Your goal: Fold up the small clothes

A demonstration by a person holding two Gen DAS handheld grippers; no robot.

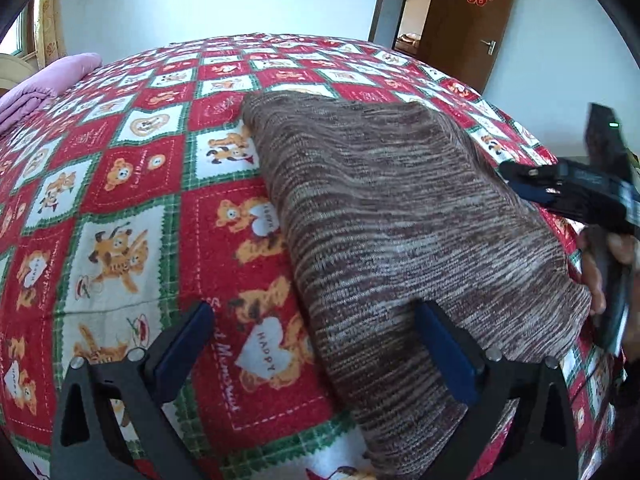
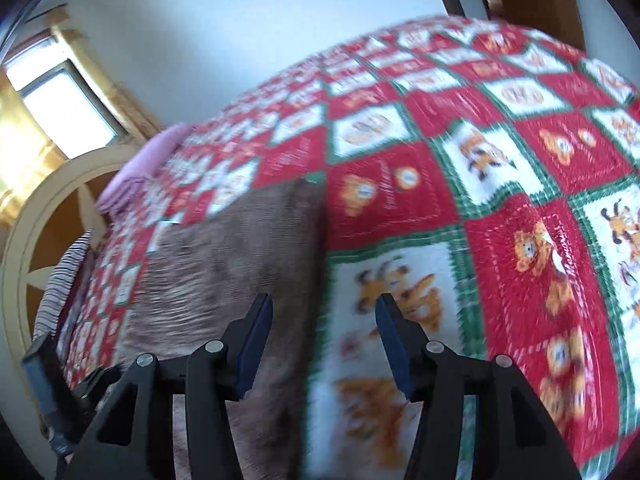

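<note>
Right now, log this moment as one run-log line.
brown knit garment: folded on bedspread | left gripper: open, straddling its near edge | right gripper: open, holding nothing

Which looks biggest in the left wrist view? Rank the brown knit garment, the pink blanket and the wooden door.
1. brown knit garment, by far, though nearest the camera.
2. wooden door.
3. pink blanket, partly cut off at the edge, so close to the door.

Folded brown knit [image 1: 392, 216] lies flat on bed quilt [image 1: 132, 184], red and white checks with bear prints. Left hand-held gripper [image 1: 316, 344] at bottom edge, jaws wide apart, one finger over the knit's near edge, the other over quilt. Right hand-held gripper [image 1: 520, 182] enters from right beside the knit, held by a hand [image 1: 608, 264]. Pink bedding [image 1: 44, 84] far left; brown door [image 1: 468, 20] behind
</note>
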